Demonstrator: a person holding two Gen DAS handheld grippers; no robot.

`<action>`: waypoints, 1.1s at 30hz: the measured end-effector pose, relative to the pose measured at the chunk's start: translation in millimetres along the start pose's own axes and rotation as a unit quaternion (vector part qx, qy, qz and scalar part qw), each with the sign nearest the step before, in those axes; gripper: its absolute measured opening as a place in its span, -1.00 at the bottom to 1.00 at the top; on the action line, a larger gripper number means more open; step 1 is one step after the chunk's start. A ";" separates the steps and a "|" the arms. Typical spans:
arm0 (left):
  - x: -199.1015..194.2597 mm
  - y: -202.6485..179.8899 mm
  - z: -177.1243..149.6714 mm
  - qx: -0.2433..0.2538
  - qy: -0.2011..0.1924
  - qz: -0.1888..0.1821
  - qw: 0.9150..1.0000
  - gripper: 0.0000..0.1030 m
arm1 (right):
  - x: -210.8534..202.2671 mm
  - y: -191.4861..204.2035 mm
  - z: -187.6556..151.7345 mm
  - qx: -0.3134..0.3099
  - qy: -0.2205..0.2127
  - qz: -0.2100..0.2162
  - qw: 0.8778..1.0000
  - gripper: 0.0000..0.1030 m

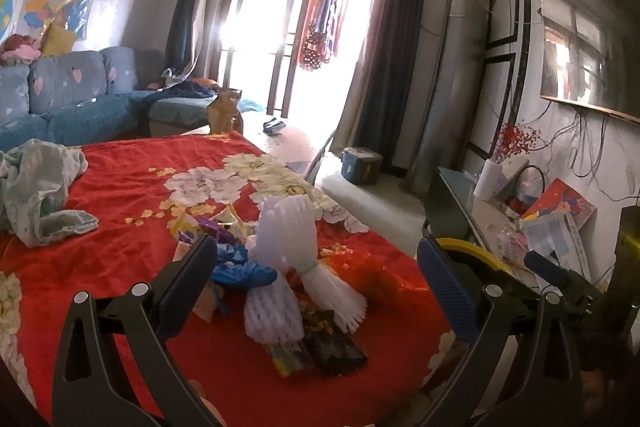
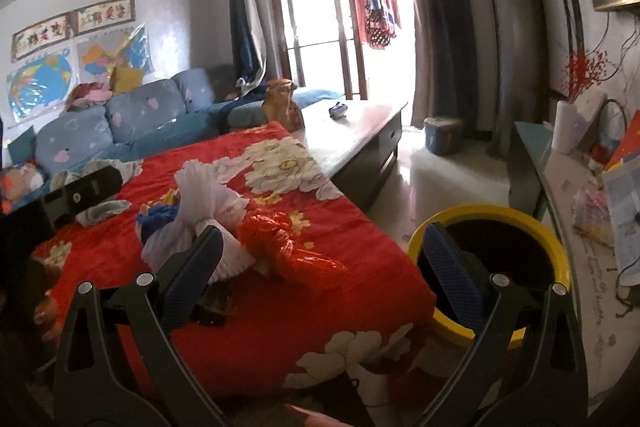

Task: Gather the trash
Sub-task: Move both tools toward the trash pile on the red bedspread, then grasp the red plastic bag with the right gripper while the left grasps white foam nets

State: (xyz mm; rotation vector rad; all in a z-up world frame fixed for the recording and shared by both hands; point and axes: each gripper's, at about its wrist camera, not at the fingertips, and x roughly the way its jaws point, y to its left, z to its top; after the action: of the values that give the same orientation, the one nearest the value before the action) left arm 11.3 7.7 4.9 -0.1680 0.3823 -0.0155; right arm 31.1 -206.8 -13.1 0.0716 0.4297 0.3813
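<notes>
Both grippers hover with their jaws spread wide and nothing between them. In the left wrist view the left gripper frames a heap of trash lying on the red flowered cloth that covers the table, at the lower centre of the frame. The heap holds white foam fruit nets, one standing upright and two more fanned out flat below it, a crumpled blue plastic bag just left of them, a dark snack wrapper and a colourful wrapper at the near edge, and a yellowish wrapper behind. A red plastic bag lies just right of the nets, hard to separate from the cloth. At the left edge of that frame sits a crumpled pale green cloth. The tip of the right gripper shows at the right of the frame, above the yellow rim of a bin. In the right wrist view the right gripper looks across the same heap from the side: the foam nets lie in the centre left, the blue bag beside them, and the red bag is plain at the frame's centre. The bin, yellow-rimmed with a dark inside, stands on the floor off the table's corner at the lower right, partly behind the right jaw. The left gripper shows as a dark shape at the left edge. Beyond the cloth, the bare tabletop carries a brown paper bag, with a blue sofa along the upper left.
</notes>
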 end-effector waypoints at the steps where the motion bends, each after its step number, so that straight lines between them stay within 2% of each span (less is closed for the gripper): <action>1: 3.3 1.0 2.4 0.001 0.003 0.002 1.000 0.88 | 2.4 -0.4 0.0 -0.003 0.004 0.001 1.000 0.79; 10: 37.0 -1.8 24.4 0.004 0.023 -0.006 1.000 0.88 | 12.0 -20.8 10.2 -0.007 0.011 -0.001 1.000 0.79; 13: 51.6 -5.5 30.4 0.006 0.039 -0.009 0.999 0.88 | 16.6 -31.7 14.4 -0.002 0.014 -0.005 1.000 0.79; 19: 87.4 -7.8 34.6 0.006 0.083 0.013 0.996 0.87 | 31.3 -52.6 17.0 0.021 0.033 0.005 0.999 0.79; 20: 91.9 -8.1 33.8 0.005 0.090 0.015 0.996 0.84 | 33.7 -52.8 15.8 0.021 0.038 0.008 0.999 0.79; 22: 101.3 -9.7 32.3 0.010 0.101 0.021 0.995 0.54 | 42.5 -53.4 13.5 0.017 0.053 0.014 0.998 0.79; 26: 116.9 -5.3 27.5 0.015 0.126 0.042 0.991 0.47 | 63.8 -46.2 5.2 0.018 0.094 0.041 0.995 0.79; 31: 127.6 9.2 23.8 0.000 0.149 0.055 0.987 0.28 | 86.4 -26.8 -5.2 0.003 0.133 0.075 0.988 0.77; 33: 131.8 12.9 23.2 -0.002 0.155 0.056 0.986 0.20 | 96.2 -21.7 -8.4 -0.003 0.149 0.084 0.985 0.64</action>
State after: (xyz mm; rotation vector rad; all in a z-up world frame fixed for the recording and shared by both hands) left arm 142.0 18.0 -24.8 -0.1480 0.7028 0.0715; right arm 115.8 -190.9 -61.7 0.0455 0.7216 0.5635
